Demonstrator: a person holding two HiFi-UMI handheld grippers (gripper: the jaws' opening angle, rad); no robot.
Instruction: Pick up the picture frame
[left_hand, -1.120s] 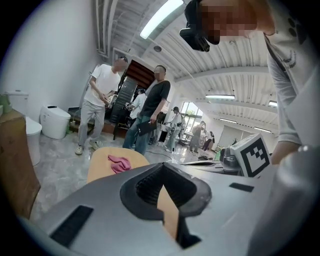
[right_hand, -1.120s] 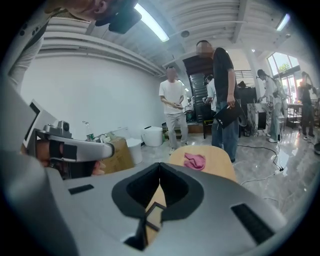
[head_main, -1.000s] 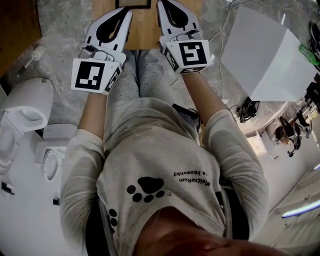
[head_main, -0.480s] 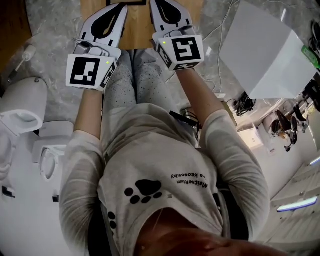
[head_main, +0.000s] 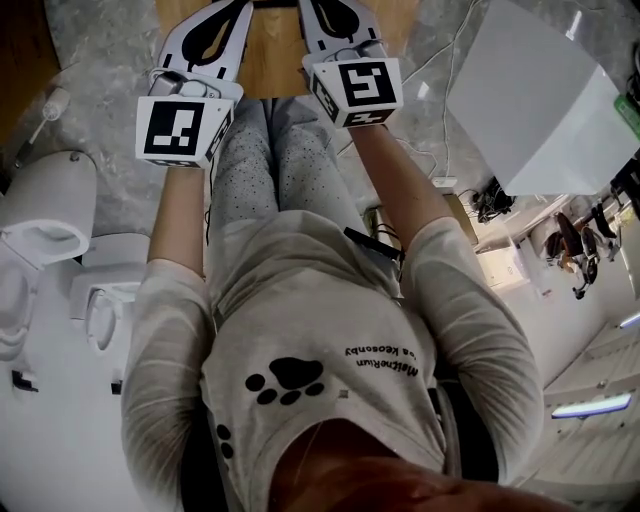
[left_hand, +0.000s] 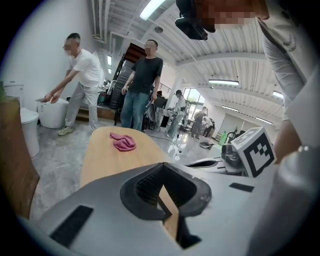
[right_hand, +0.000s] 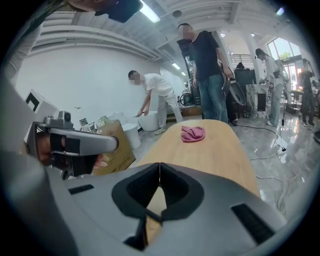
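The picture frame has a thin black border. Only a sliver of it shows at the head view's top edge, between the two grippers. A black corner of it shows through the jaw opening in the left gripper view and in the right gripper view. My left gripper and right gripper hover side by side over the near end of the wooden table. Both point forward and slightly down. The left jaws meet with nothing between them. So do the right jaws.
A pink cloth lies near the table's far end. Two people stand beyond it. White toilets stand on the floor at left, with a white panel and cables at right. A cardboard box sits beside the table.
Both grippers have sunk together toward the tabletop, still shut. The picture frame has slid almost out of the head view's top edge.
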